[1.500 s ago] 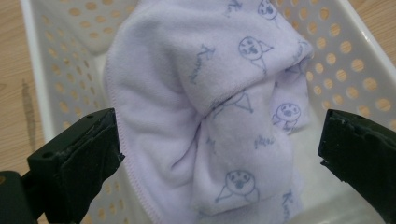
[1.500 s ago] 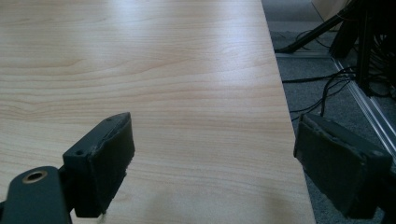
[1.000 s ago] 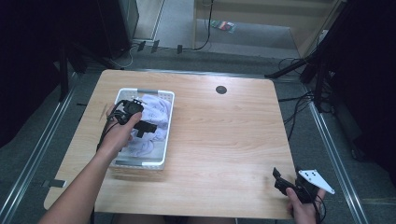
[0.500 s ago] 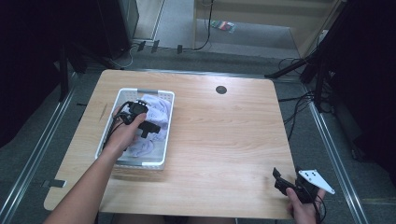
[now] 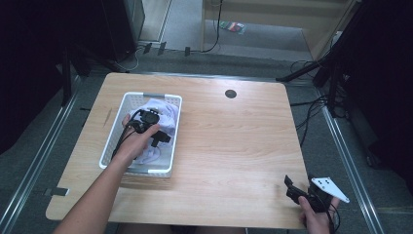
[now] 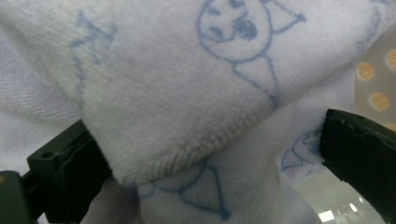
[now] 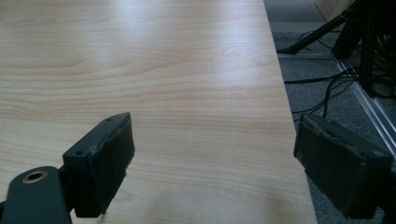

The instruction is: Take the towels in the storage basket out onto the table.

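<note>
Left tongs (image 6: 205,186) down in the basket (image 5: 113,132), spread wide around the towel (image 6: 187,93). Bite deep on that fold before lifting. Right tongs (image 7: 215,163) spread, idle over the bench (image 7: 163,70).

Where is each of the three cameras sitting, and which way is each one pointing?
High view: above the near table edge, looking forward and down; forearm, both hands, left gripper, right gripper.
Left gripper view: on that gripper, facing the white towel in the basket; open jaws.
Right gripper view: low, facing across the bare tabletop; open jaws.
Shared: high and left gripper views both show the towel.
</note>
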Available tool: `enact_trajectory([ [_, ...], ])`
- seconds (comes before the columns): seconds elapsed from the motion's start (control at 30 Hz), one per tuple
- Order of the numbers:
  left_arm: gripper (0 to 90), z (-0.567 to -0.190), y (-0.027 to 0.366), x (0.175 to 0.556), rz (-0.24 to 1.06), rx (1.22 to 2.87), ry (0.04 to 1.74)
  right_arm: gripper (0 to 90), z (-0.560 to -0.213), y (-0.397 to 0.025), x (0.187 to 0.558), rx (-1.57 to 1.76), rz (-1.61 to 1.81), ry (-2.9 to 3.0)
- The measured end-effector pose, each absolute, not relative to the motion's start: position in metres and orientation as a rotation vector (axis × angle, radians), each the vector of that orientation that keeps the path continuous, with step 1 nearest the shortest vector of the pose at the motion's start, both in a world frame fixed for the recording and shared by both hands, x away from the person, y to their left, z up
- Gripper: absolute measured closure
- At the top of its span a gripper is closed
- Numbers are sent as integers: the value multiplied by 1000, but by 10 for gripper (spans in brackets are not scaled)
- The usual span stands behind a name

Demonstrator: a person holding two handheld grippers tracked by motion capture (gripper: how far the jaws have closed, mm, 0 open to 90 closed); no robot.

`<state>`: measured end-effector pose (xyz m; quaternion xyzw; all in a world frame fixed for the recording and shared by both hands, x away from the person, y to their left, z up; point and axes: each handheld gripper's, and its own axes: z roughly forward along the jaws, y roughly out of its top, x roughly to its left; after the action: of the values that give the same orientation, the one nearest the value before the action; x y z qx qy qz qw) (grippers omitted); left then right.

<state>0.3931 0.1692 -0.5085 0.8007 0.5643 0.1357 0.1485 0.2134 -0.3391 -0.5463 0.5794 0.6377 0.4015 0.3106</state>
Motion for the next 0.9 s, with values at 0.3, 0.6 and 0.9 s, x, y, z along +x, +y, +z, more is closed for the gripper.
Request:
enact_trajectory([
  [0.3,0,-517,171,392,409,2286,1620,124,-546,-339,213,1529,1058,1683],
  [0.6,0,-521,172,390,429,2274,1599,125,-546,-339,213,1527,1057,1686],
  [0.9,0,-522,173,388,424,2265,1598,125,-546,-338,213,1529,1055,1686],
])
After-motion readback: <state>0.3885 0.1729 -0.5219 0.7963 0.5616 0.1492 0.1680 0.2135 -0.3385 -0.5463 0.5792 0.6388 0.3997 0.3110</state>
